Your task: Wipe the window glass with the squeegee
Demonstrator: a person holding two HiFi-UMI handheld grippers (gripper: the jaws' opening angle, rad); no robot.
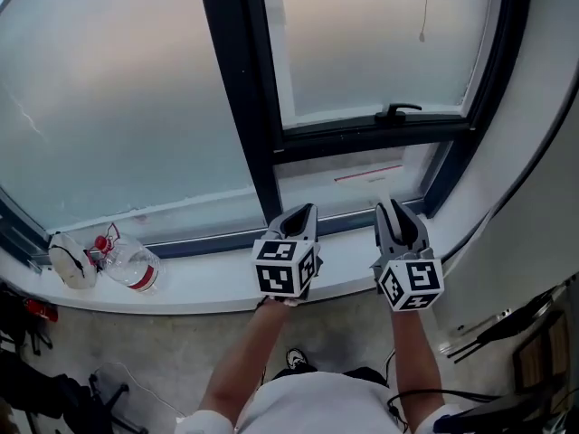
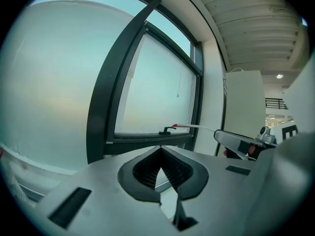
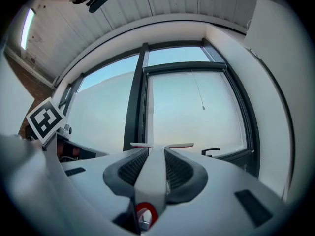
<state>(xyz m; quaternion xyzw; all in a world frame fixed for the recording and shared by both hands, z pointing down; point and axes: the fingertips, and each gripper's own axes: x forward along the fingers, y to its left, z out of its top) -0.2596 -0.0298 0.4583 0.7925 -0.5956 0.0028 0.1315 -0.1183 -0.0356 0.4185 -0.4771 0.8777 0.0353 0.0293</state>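
Glass (image 1: 118, 89) fills everything ahead of both claws: frosted panes w/ a dark frame (image 1: 237, 98) betw. them. White sill (image 1: 208, 287) runs just under the claws. R claw (image 1: 398, 213) is clamped on the squeegee (image 3: 156, 173) handle. The red-edged blade lies crosswise just past its tips, at the low pane; I can't tell if it's touching. L claw (image 1: 304, 210), just beside it, is pinched closed w/ nothing betw. its tips. Well off to L claw's left, a clear bottle (image 1: 131, 265) w/ red cap lies on the sill. A black latch (image 1: 398, 111) sits above R claw.
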